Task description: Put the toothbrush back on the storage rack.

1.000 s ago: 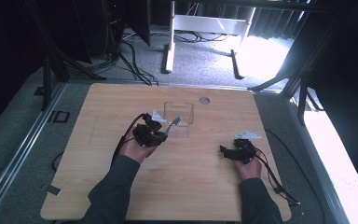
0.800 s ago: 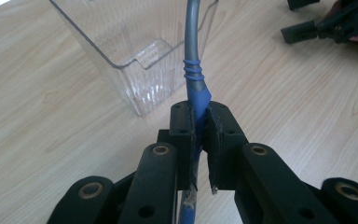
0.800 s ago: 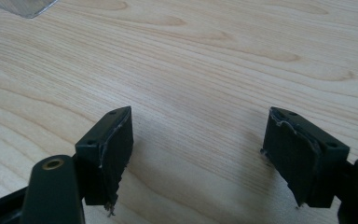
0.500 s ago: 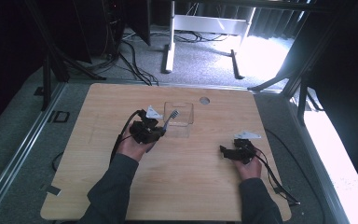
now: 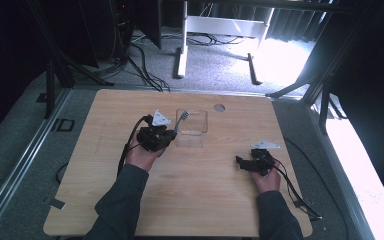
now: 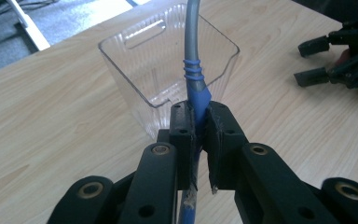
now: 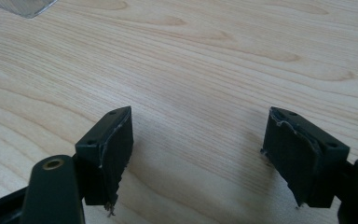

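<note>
Honestly, that toothbrush looks like an easy thing to handle: light, stiff plastic with a blue rubbery grip zone, so it shouldn't slip much. The left gripper is clamped on that blue part of the handle, with the grey neck sticking out past the jaws over the clear plastic cup, which sits on the table just right of the left gripper, a bit toward the far side. I'd say the blue section is the right place to hold; the thin neck would probably flex. The cup looks light and tippy, so bumping its rim could knock it. The right gripper hangs open over bare wood, holding nothing.
</note>
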{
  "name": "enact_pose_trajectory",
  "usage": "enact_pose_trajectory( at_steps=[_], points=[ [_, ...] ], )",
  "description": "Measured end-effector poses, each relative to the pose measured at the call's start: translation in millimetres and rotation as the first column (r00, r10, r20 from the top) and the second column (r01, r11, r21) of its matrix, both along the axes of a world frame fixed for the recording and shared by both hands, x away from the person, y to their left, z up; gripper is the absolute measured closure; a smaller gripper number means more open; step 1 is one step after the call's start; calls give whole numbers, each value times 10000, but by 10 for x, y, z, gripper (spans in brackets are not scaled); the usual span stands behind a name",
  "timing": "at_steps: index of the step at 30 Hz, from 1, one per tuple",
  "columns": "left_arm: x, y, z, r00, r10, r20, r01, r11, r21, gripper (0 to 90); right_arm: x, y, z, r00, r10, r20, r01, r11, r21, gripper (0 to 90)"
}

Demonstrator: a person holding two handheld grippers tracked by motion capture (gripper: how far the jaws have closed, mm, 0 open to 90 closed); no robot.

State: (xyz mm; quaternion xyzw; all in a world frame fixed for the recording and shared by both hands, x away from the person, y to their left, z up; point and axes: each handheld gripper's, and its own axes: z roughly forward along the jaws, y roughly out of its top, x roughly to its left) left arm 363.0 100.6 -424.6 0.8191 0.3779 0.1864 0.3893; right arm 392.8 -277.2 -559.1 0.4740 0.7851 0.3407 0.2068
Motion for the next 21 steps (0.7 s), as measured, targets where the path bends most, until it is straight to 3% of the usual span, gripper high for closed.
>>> enact_pose_trajectory(
  at_steps=[9, 21],
  points=[
    [-1, 31, 12, 9982, 156, 573, -143, 9996, -239, 816, 0, 0, 0, 10000, 3, -2, -3, 10000, 5, 236],
    [38, 27, 20, 9970, 149, 760, -104, 9982, -592, 816, 1, 0, 0, 10000, 3, 2, -3, 10000, 4, 237]
  ],
)
